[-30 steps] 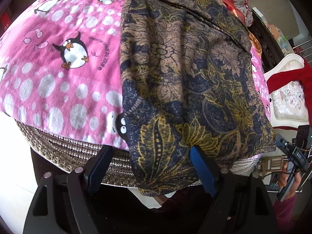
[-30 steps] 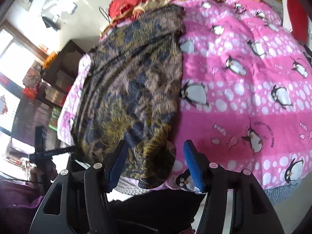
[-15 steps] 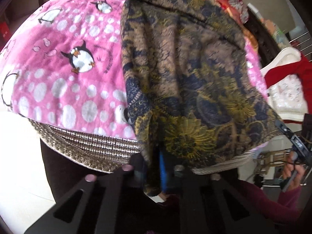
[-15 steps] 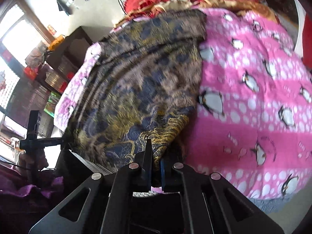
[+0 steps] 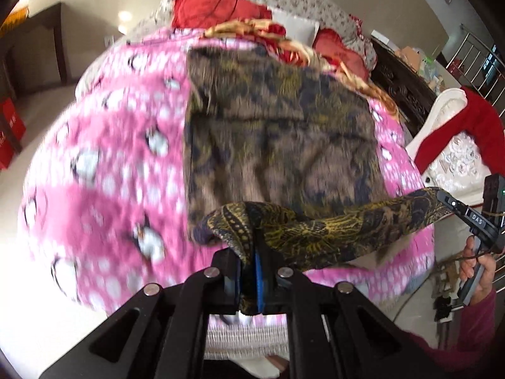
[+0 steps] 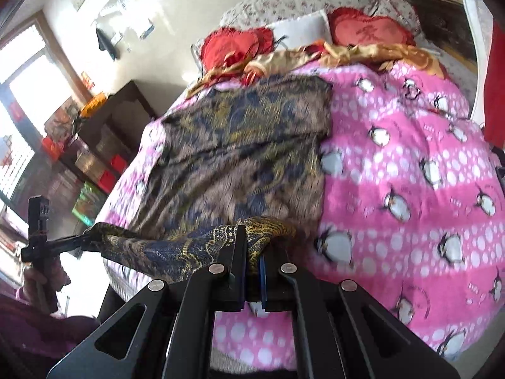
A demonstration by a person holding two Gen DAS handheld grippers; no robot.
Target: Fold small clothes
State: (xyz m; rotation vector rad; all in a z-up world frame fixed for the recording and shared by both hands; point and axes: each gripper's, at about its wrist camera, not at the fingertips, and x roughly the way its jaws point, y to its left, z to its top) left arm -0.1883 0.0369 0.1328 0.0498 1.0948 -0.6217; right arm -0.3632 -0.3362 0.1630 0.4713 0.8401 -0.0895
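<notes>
A brown, navy and gold patterned garment (image 5: 277, 132) lies on the pink penguin blanket (image 5: 120, 164) of the bed; it also shows in the right wrist view (image 6: 233, 158). My left gripper (image 5: 252, 252) is shut on the near left corner of the garment's hem. My right gripper (image 6: 252, 252) is shut on the near right corner. The hem (image 5: 331, 230) hangs stretched between the two grippers, lifted above the blanket. The other gripper shows at the frame edge in each view, the right one (image 5: 473, 218) and the left one (image 6: 47, 243).
Red heart cushions (image 6: 236, 44) and a gold-red quilt (image 6: 315, 57) lie at the bed's head. A dark wooden cabinet (image 6: 104, 132) stands on one side of the bed. A white chair with a red cloth (image 5: 457, 139) stands on the other side.
Both grippers closed on the garment's near hem, then lifted it up off the bed edge. The near part of the garment now hangs taut between them.
</notes>
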